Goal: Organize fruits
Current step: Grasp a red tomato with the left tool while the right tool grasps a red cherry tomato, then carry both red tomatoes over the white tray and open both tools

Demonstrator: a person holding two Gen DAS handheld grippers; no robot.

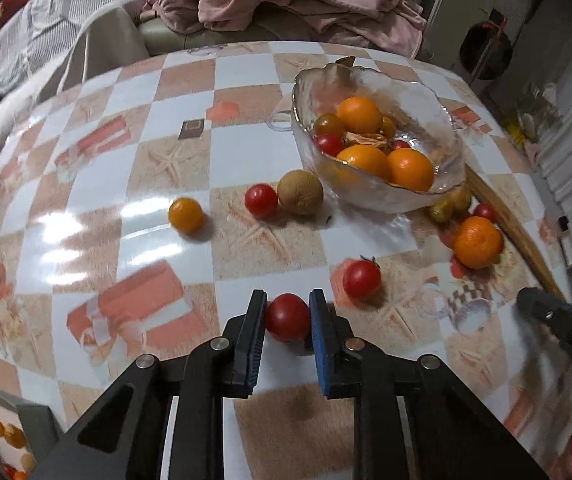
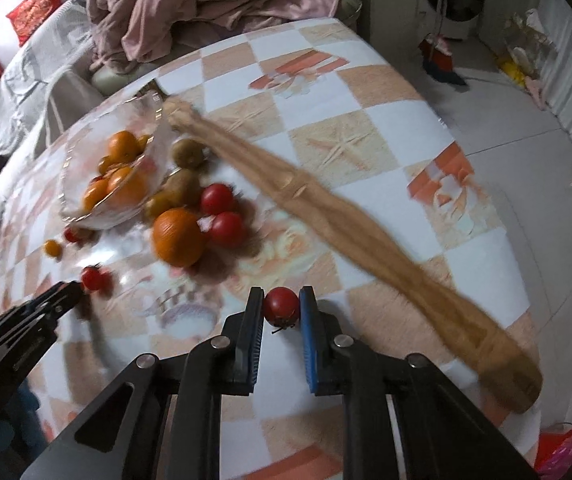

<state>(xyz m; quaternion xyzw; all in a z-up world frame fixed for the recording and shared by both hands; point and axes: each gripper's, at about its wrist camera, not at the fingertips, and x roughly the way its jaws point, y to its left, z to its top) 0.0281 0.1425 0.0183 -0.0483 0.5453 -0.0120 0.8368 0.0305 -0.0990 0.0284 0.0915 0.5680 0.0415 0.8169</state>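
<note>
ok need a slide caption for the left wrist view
Left gripper closed on a red cherry tomato, glass bowl of oranges beyond it.

Two low wrist views facing across the table (image 1: 245, 80), sharing glass bowl (image 1: 386, 196).

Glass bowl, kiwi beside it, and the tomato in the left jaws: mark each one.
Glass bowl (image 1: 452, 176), left wrist view, near rim.
Kiwi (image 1: 300, 193), left wrist view, middle of its skin.
Tomato (image 1: 287, 317), left wrist view, its front face.

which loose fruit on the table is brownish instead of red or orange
The kiwi beside the glass bowl, touching a red tomato.
</note>
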